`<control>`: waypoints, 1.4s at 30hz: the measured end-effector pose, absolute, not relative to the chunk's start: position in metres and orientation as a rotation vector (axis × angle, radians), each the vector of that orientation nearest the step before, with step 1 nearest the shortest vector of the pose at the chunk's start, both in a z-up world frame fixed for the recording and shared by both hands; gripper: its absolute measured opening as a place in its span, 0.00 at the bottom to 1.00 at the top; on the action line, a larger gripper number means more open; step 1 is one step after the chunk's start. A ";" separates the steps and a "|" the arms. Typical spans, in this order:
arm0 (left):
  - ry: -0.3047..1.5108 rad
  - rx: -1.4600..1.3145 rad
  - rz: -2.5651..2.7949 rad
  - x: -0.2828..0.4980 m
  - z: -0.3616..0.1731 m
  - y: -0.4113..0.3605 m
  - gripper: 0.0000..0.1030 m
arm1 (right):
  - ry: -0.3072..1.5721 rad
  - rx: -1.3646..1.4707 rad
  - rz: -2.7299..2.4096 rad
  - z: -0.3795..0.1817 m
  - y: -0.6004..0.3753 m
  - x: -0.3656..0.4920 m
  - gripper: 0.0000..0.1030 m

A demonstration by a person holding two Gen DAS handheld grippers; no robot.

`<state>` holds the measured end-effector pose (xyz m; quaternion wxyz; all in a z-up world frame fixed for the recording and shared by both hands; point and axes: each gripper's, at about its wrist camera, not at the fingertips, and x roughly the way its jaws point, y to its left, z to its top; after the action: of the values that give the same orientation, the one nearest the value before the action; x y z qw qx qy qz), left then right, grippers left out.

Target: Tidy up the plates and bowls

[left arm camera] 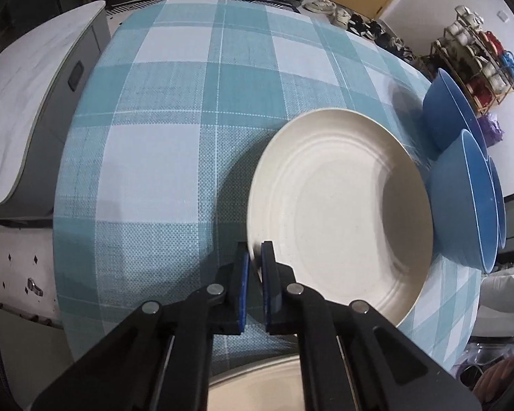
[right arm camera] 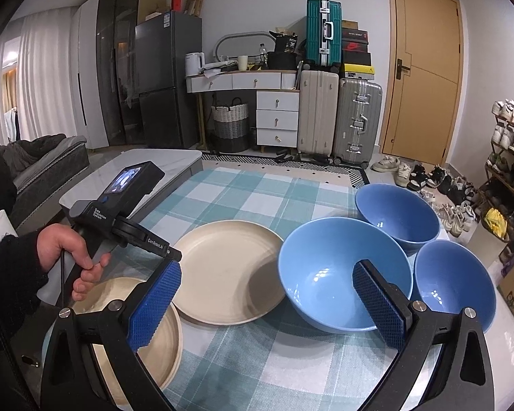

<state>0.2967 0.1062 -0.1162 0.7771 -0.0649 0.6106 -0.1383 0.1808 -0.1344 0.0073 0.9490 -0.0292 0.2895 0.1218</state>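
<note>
With the left gripper (left arm camera: 256,257) pinched on the cream plate (left arm camera: 339,212) rim at lower centre, stacking comes next; the right gripper (right arm camera: 267,294) gapes empty.

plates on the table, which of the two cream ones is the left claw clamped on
The farther plate, beside the big blue bowl: the left claw pinches its rim. The nearer plate, at the table's front edge, lies untouched.

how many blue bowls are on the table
3. The big bowl sits mid-table right of the cream plate; the far bowl stands behind it near the table's far edge; the near-right bowl is by the right edge. None seems hidden.
</note>
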 end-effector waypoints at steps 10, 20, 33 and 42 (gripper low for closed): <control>1.293 -0.129 -0.250 0.300 -0.114 0.118 0.03 | 0.612 -0.090 0.286 0.024 -0.122 0.202 0.99; 1.280 -0.162 -0.174 0.302 -0.115 0.158 0.04 | 0.636 -0.060 0.390 0.062 -0.101 0.242 0.99; 1.250 -0.243 -0.075 0.285 -0.115 0.215 0.04 | 0.881 -0.154 0.438 0.044 -0.005 0.366 0.99; 1.242 -0.269 -0.056 0.275 -0.115 0.228 0.05 | 1.304 -0.075 0.390 -0.073 0.011 0.426 0.54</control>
<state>0.2746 0.2283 -0.1152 0.8045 -0.1254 0.5800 -0.0262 0.4263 0.0109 -0.0729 0.7766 -0.0347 0.6026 0.1804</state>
